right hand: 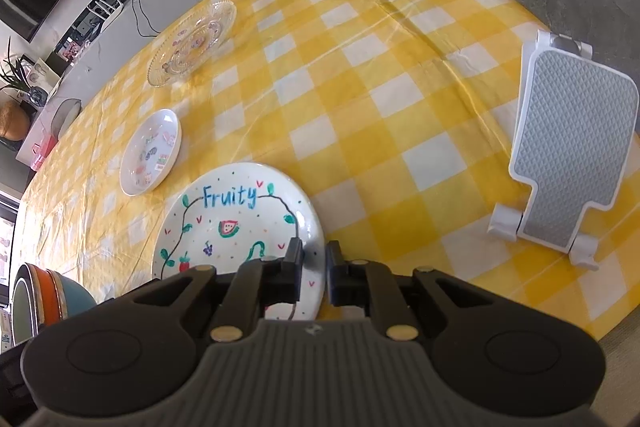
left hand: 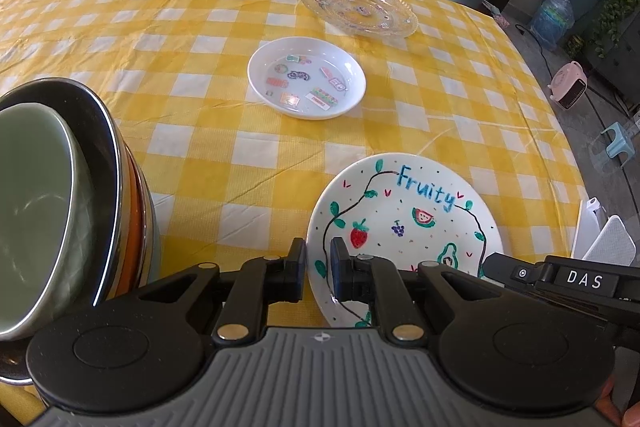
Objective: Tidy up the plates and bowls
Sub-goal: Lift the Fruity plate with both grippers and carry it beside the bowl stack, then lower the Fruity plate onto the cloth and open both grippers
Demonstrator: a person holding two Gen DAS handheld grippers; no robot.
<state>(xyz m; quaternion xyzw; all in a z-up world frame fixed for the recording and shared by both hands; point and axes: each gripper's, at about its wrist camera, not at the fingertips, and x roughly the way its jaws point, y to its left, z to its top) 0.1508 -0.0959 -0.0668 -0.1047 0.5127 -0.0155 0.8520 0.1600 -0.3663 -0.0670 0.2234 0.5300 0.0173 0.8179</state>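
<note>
**Item: "Fruity" plate** (left hand: 400,211). Round white glazed plate with hand-painted fruit, a vine and blue lettering.

**Location:** near edge of the desk (left hand: 180,27), on the yellow check cloth, face up, roughly level. Whether it is clear of the cloth cannot be told.

**Handling (judged):** stiff, fairly heavy for its size, glossy and so slippery at the pads. It is brittle and would chip or crack if dropped or knocked on another dish. The raised rim is the only place to take hold, best at two opposite sides to keep the plate level.

**Orientation:** circular, so no long axis. The lettering reads upright from the holder's side, with the top of the design towards the far edge of the desk.

**Left hand-held gripper** (left hand: 318,247): jaws narrow, straddling the plate's left rim and seemingly pinched on it.

**Right hand-held gripper** (right hand: 315,247): jaws narrow, likewise set on the right rim.

**Nearby:**
- A stack of nested bowls (left hand: 60,207) stands just left of the plate, green inside a dark steel-rimmed one.
- A white dish with stickers (left hand: 306,77) lies farther back.
- A clear glass plate (left hand: 358,7) lies beyond that.
- A white-and-grey stand (right hand: 568,155) sits well apart to the right.
</note>
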